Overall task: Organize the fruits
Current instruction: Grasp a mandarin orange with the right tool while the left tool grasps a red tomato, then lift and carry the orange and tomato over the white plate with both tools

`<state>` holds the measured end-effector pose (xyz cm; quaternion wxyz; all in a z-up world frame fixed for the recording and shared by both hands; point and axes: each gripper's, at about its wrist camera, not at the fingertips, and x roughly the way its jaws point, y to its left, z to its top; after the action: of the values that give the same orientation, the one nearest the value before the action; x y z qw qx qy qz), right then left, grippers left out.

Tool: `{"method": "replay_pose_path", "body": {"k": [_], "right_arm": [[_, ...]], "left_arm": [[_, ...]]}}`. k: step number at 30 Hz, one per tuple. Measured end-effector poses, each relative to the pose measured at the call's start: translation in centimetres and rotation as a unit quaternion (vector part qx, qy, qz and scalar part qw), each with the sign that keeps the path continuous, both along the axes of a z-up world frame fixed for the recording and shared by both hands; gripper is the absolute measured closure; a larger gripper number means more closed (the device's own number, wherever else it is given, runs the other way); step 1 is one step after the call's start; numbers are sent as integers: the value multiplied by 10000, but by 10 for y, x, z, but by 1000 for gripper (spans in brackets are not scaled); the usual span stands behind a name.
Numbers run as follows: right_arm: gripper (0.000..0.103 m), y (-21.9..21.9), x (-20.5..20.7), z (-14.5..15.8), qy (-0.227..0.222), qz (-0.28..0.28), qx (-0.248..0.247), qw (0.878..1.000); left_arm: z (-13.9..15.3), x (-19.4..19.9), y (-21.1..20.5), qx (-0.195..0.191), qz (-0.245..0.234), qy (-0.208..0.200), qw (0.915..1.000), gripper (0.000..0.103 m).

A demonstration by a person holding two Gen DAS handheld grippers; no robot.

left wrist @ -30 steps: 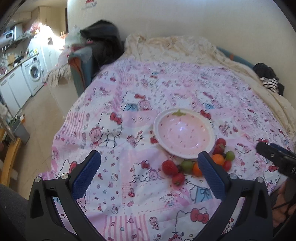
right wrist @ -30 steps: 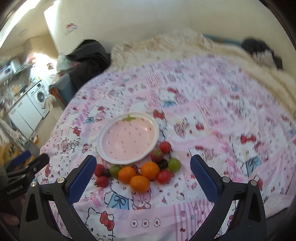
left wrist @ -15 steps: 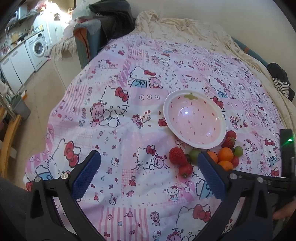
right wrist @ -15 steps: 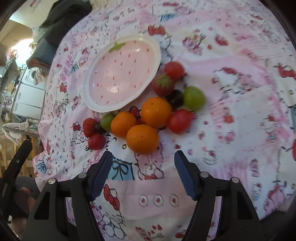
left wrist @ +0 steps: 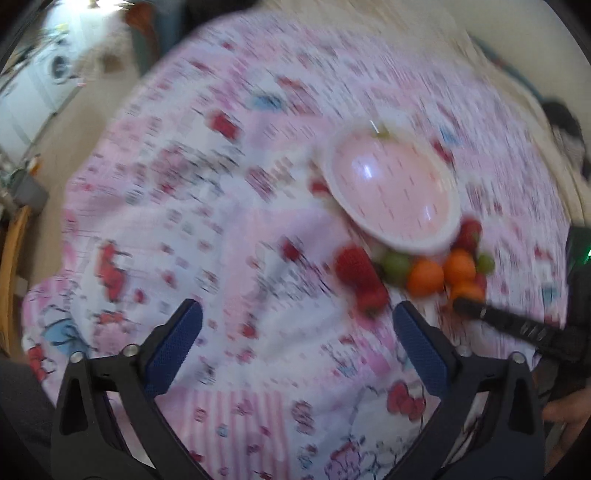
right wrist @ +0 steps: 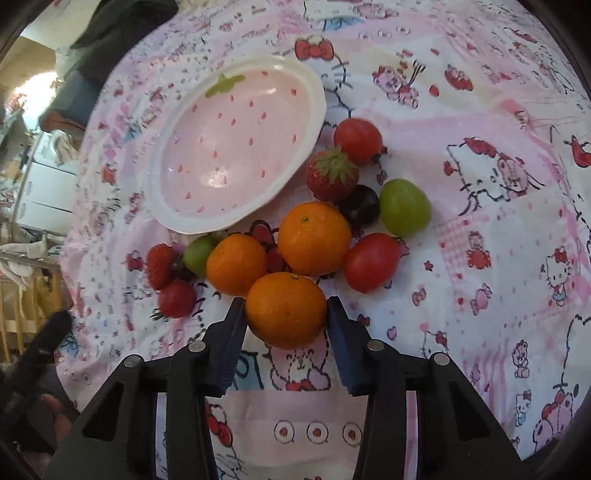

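Observation:
A pink strawberry-patterned plate (right wrist: 192,225) lies empty on the cartoon-cat bedspread. Below it sits a cluster of fruit: three oranges, strawberries (right wrist: 332,173), green grapes (right wrist: 404,206), red tomatoes (right wrist: 371,262) and a dark grape. My right gripper (right wrist: 284,306) is closing on the nearest orange (right wrist: 286,314), and both blue pads touch its sides. The left wrist view is blurred. There my left gripper (left wrist: 297,308) hangs over bare bedspread left of the fruit, jaws wide but closing slightly, with nothing between them. One of the right gripper's fingers (left wrist: 491,315) reaches the oranges (left wrist: 424,277).
The bed's left edge drops to the floor, where a washing machine (left wrist: 55,70) and a wooden chair (left wrist: 9,258) stand. Dark clothing (right wrist: 118,29) lies at the far end of the bed. A person's hand (left wrist: 565,406) shows at the lower right.
Both grippers sank toward the bed. The right jaws narrowed from wide apart to touching the nearest orange. The left gripper tilted down and its view blurred.

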<state>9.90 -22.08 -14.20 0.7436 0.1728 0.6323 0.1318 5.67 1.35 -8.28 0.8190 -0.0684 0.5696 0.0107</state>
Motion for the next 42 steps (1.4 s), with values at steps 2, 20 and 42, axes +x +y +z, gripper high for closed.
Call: {"method": "replay_pose_path", "body": {"k": [2, 20, 42], "right_arm": [[58, -4, -4, 4, 8, -72, 188, 9998], [58, -30, -14, 22, -243, -404, 489, 9977], [58, -23, -15, 38, -550, -277, 440, 9971]], "left_arm": [[-13, 4, -16, -103, -310, 304, 9990, 16], [-59, 34, -48, -634, -386, 637, 9952, 78], [8, 10, -25, -309, -269, -287, 9987, 78]]}}
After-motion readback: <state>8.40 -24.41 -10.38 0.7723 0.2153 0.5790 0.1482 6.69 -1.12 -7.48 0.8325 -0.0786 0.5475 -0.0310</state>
